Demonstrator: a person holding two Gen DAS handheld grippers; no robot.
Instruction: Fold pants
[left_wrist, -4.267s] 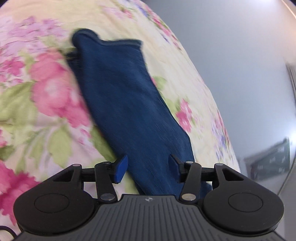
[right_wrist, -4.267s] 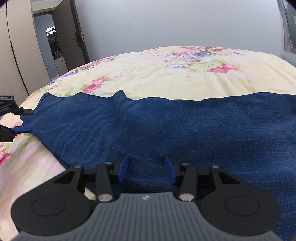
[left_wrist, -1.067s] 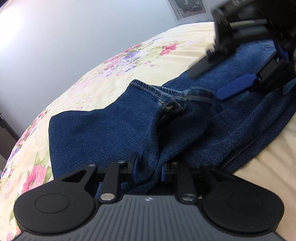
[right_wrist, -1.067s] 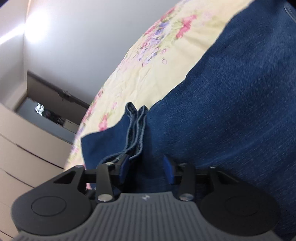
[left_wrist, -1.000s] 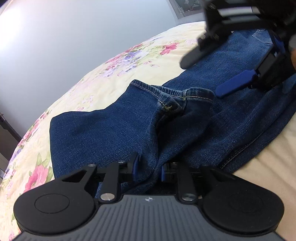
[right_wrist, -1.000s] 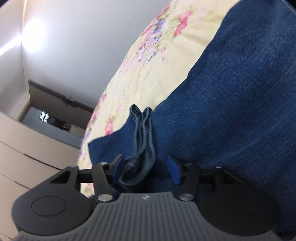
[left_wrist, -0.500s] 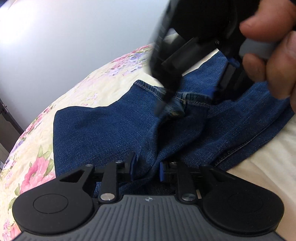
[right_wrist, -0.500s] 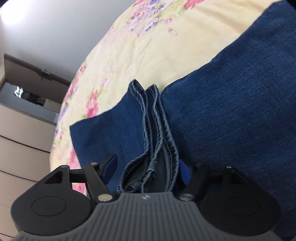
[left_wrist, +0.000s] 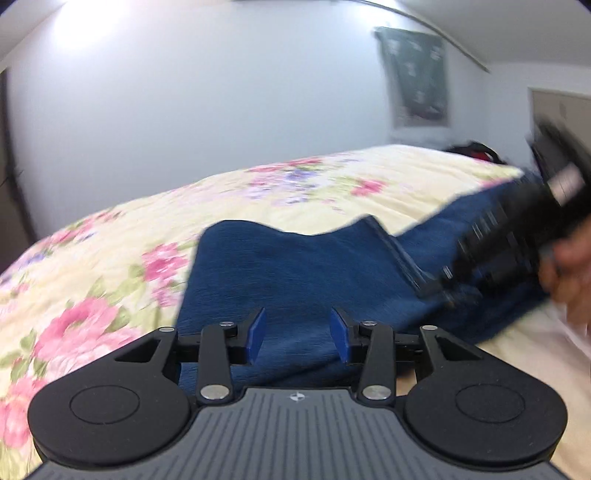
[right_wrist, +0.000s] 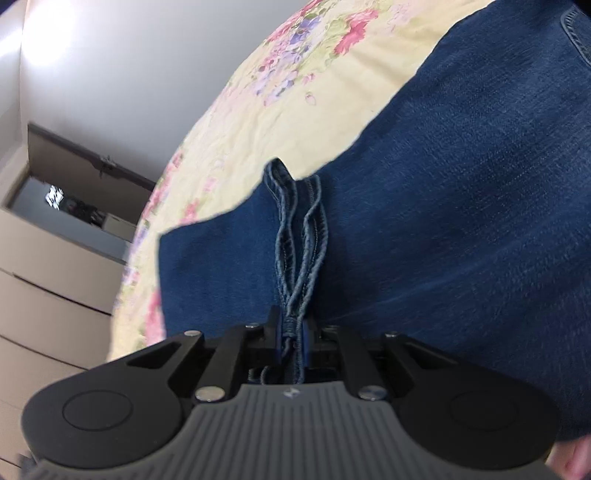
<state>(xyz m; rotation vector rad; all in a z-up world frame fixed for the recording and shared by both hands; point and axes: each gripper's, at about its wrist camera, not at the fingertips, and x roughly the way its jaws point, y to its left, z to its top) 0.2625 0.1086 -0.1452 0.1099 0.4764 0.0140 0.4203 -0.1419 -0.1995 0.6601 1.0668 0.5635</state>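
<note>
The jeans (left_wrist: 295, 273) lie across the bed (left_wrist: 280, 192), on its flowered yellow cover, already doubled lengthwise so that the two legs sit one on the other. The right gripper (right_wrist: 290, 338) has just been closing and is now clamped on the stacked hems (right_wrist: 301, 251), the stitched cuffs bunched together between its pads; holding every layer at once is presumably what lets the leg ends travel as one piece when they are carried over for the next fold. In the left wrist view that same gripper shows as a dark, blurred shape at the right, with a hand (left_wrist: 565, 273) behind it, low over the cloth, though the blur makes it hard to say exactly where it meets the fabric. The left gripper (left_wrist: 297, 334) has just been opening and stands apart with nothing pinched; the denim passes below its pads, not between them. It hovers over the near edge of the jeans, likely having let go so that the right side alone controls the hems. The waist end reaches toward the upper right of the right wrist view, where a pocket seam (right_wrist: 574, 29) shows.
</note>
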